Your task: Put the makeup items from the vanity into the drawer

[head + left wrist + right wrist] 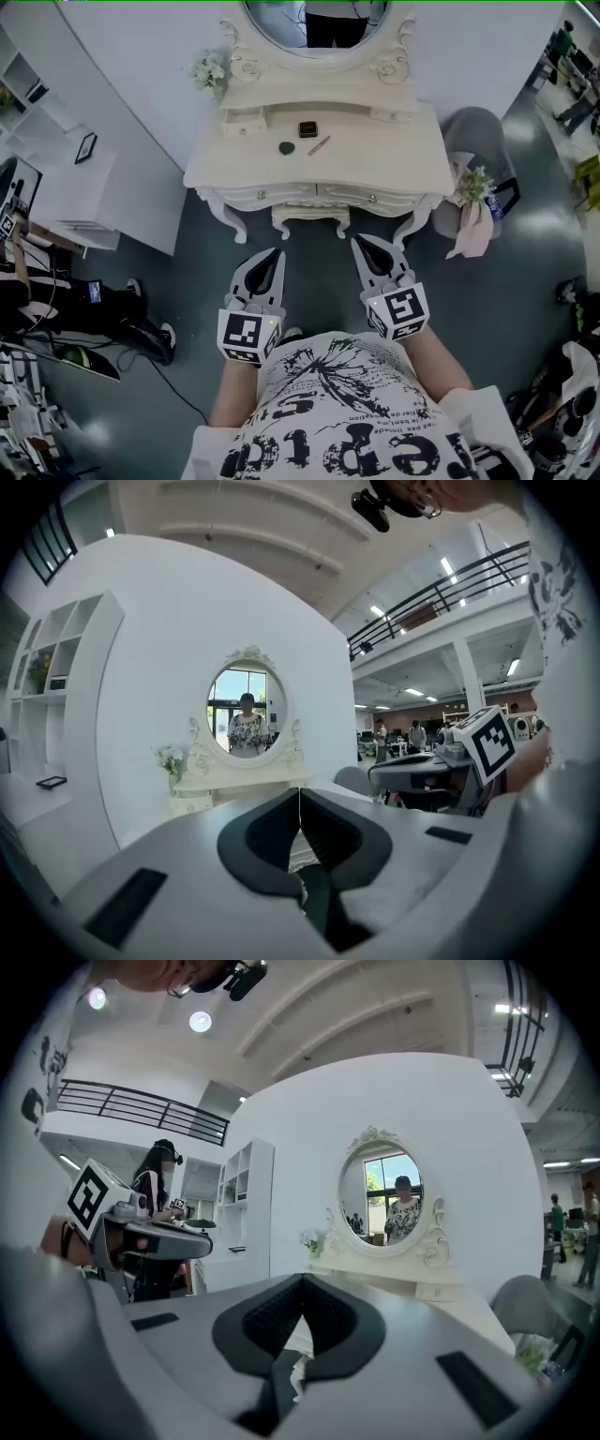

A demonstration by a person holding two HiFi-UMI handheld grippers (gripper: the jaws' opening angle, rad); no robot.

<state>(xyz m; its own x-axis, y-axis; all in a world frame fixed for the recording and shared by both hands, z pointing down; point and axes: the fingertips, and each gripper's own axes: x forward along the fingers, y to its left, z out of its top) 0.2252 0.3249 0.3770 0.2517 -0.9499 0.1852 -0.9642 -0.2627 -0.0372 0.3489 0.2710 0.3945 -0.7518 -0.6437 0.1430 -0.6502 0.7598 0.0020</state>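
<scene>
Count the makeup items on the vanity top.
3. Square dark case at centre back; round dark compact front-left of it; slim stick front-right of the case. Anything tinier may be too small to tell.

head: steeply down on vanity (375, 159) | gripper views: level, both facing vanity, seemingly well back

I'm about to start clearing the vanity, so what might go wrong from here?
The drawers are shut, so nothing can go in until one is pulled out. The thin pencil lies flat and could roll off the vanity if nudged.
</scene>
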